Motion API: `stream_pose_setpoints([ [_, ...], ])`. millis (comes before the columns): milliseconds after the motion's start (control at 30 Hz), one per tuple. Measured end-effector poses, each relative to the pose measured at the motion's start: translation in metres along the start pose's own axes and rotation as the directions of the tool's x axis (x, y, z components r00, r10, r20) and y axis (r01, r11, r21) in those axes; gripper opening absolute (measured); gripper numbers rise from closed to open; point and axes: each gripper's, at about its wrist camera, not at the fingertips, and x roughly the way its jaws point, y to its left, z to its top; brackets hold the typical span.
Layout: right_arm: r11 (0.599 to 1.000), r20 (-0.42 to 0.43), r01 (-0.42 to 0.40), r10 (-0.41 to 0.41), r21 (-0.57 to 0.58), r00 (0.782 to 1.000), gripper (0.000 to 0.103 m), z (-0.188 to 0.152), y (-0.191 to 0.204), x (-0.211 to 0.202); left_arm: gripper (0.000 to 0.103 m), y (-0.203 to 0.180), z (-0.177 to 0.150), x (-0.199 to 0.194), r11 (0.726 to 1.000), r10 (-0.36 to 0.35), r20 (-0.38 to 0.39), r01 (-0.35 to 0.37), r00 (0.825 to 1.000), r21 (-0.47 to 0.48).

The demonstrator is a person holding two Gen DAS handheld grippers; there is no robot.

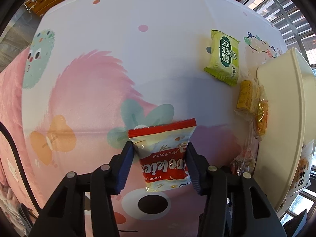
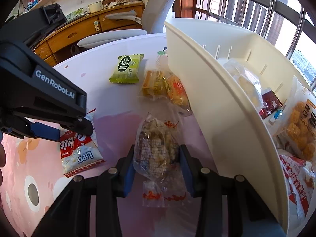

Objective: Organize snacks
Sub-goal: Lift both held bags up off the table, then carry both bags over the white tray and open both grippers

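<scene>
My left gripper (image 1: 160, 158) is pointing straight down and squeezing the cookie bag (image 1: 165, 154) by its two sides, so I am able to lift it off the table (image 1: 158, 63). My right gripper (image 2: 157, 164) is pinching the clear snack bag (image 2: 156, 148) just beside the white bin (image 2: 227, 102). Both are lying near the bin because snacks are going inside. The green packet (image 2: 127, 69) and yellow packet (image 2: 164, 86) are waiting on the table.
</scene>
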Motion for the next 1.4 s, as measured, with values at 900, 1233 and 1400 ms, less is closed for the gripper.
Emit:
stream_pose_setpoints([
  [900, 0.995, 0.001, -0.065, 0.065, 0.075, 0.998, 0.041, -0.037, 0.002, -0.092, 0.048, 0.052, -0.111, -0.126, 0.996, -0.062, 0.191, 0.048, 0.98, 0.08],
  [1233, 0.995, 0.083, -0.078, 0.073, 0.06, 0.994, 0.041, -0.052, -0.007, -0.154, 0.048, 0.046, -0.166, -0.174, 0.99, -0.08, 0.307, 0.04, 0.948, 0.135],
  [1400, 0.996, 0.115, -0.075, 0.068, 0.054, 0.991, 0.041, -0.054, -0.024, -0.18, 0.048, 0.031, -0.192, -0.194, 0.982, -0.103, 0.365, 0.035, 0.925, 0.188],
])
